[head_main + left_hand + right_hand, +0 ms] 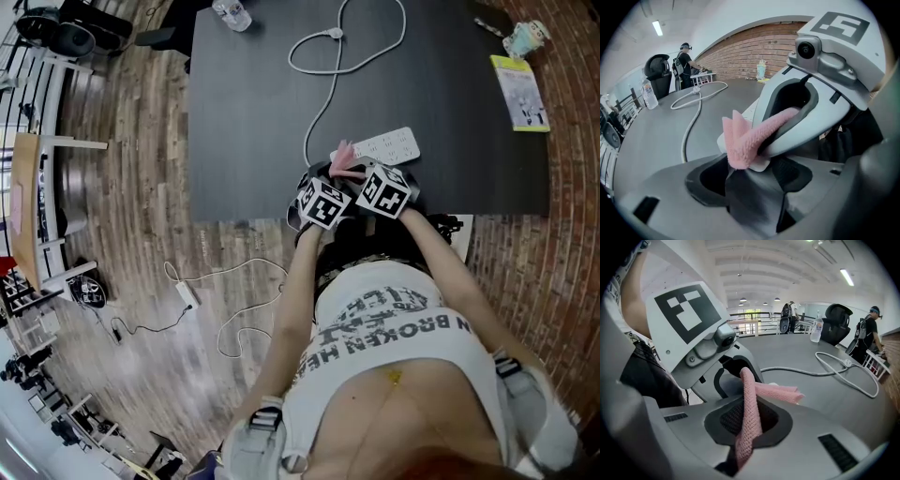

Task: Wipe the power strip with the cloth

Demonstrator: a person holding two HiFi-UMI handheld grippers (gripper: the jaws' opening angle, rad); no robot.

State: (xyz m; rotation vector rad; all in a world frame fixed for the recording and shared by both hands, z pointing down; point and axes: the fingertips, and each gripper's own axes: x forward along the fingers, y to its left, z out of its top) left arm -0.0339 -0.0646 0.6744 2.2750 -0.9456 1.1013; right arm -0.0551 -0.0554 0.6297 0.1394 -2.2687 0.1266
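Shirt front (394,319) fills my head view; past it both grippers meet at the worktop (253,112) edge, just short of the power strip's (386,145) near end. Left gripper view — the left gripper (746,171) is pinched on the pink cloth (747,140), just before the strip. Right gripper view — the right gripper (743,448) clamps the same cloth.

The person wears a white T-shirt (394,323) with black block lettering, and pale grey straps (265,419) with buckles on either side. The left hand-held gripper (750,176) and right hand-held gripper (747,427) are light grey moulded shells with dark textured pads (727,420). Each carries a small round camera lens (805,48) and a white cube (323,203) printed with black square markers.
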